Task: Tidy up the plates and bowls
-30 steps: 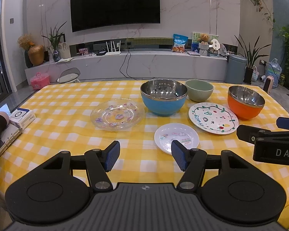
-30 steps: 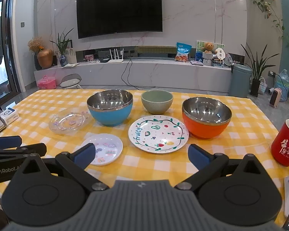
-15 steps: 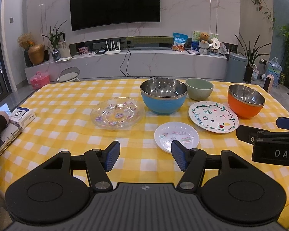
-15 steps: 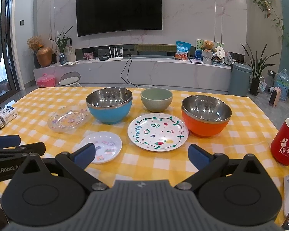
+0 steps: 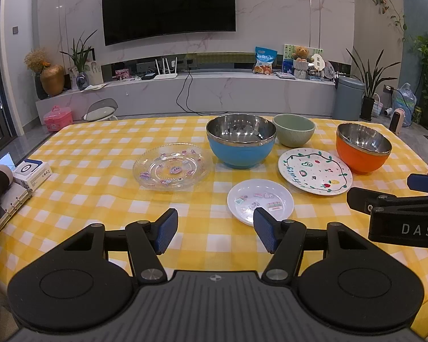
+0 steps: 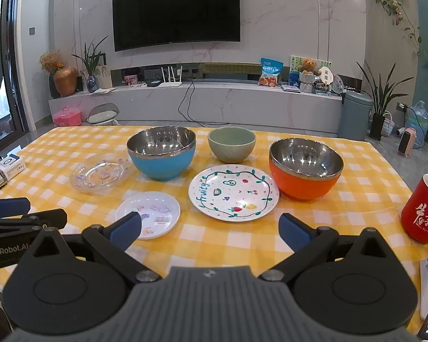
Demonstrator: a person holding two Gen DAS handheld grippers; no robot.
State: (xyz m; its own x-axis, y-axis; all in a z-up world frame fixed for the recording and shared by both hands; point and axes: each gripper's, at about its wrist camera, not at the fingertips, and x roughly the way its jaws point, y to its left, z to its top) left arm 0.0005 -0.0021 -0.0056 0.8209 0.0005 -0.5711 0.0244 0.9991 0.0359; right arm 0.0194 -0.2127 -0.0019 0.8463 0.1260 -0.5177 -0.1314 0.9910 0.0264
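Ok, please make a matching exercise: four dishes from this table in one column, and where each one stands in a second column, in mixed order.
Things:
1. blue bowl
2. orange bowl
3. glass plate
4. small white plate

Places:
a. just right of the Fruity plate
b. nearest the left gripper
c. left of the green bowl
d. leftmost of all dishes

Pairs: 1-c, 2-a, 3-d, 4-b

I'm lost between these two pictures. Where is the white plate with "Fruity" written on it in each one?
Left wrist view: the Fruity plate lies right of centre, just left of the orange bowl.
Right wrist view: the Fruity plate lies near the centre.
Shared landmark: the orange bowl stands to its right in both.
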